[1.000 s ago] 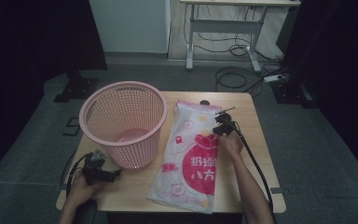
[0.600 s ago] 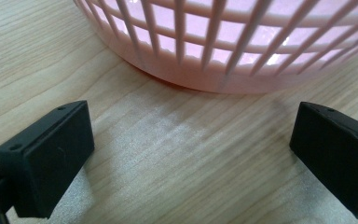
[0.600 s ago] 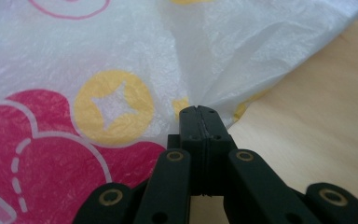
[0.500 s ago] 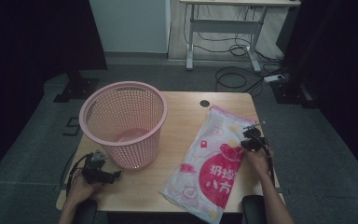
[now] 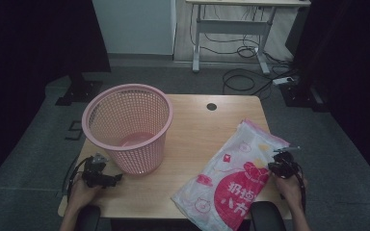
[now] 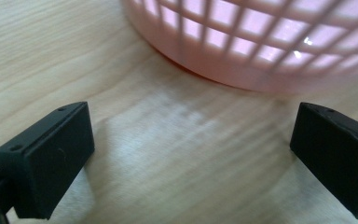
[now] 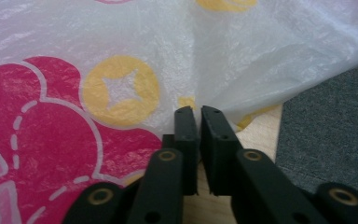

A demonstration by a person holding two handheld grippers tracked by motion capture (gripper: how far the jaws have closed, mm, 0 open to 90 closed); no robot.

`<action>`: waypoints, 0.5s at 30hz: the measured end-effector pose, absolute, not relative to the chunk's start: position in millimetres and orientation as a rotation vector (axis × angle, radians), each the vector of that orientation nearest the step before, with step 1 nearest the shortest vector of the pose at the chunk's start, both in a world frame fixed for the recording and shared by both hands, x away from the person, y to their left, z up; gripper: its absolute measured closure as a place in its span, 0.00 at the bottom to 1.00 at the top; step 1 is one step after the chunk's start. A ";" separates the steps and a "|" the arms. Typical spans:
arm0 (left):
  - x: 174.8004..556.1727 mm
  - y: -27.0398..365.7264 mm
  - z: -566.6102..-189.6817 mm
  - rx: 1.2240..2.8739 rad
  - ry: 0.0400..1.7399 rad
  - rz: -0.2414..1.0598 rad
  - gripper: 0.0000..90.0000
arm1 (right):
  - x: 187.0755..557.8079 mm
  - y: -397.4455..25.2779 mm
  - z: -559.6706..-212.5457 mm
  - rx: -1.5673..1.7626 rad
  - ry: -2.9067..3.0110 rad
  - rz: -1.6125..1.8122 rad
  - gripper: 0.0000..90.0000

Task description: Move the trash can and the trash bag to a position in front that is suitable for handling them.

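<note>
A pink mesh basket (image 5: 127,126) stands upright on the left half of the wooden table (image 5: 197,130). My left gripper (image 5: 112,179) lies on the table just in front of the basket, open, with bare wood between its fingers; the basket's base (image 6: 242,51) is right ahead of this gripper (image 6: 193,126). A white plastic bag (image 5: 238,178) with a red and pink print lies flat at the table's front right, its near end hanging over the front edge. My right gripper (image 5: 273,167) is shut on the bag's right edge (image 7: 223,70), the film pinched between the jaws of the gripper (image 7: 199,112).
A small black round cap (image 5: 212,106) sits in the tabletop near the far edge. Grey carpet (image 7: 335,130) lies right of the table. A desk frame (image 5: 231,29) and floor cables (image 5: 241,77) stand beyond the table. Dark curtains hang on both sides.
My right gripper has pulled the bag from the table's middle toward the front right corner, turning it slantwise. The left gripper and the basket have stayed put.
</note>
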State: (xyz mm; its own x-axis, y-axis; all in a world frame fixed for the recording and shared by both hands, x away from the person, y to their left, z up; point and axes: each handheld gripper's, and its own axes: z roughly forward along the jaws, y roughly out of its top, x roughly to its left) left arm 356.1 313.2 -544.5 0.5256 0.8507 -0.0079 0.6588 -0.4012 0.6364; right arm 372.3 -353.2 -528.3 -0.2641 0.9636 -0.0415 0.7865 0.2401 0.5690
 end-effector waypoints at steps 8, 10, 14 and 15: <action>370.0 331.2 -529.7 2.142 1.273 0.542 0.00 | 376.6 -351.6 -524.2 1.556 2.081 0.701 0.34; 375.7 334.7 -526.2 2.125 1.288 0.570 0.00 | 377.7 -350.7 -522.0 1.568 2.064 0.724 0.27; 388.9 341.3 -518.7 2.114 1.300 0.615 0.00 | 380.0 -347.3 -516.0 1.574 2.050 0.792 0.14; 395.3 343.7 -513.4 2.100 1.305 0.640 0.00 | 380.3 -345.9 -514.9 1.570 2.045 0.787 0.14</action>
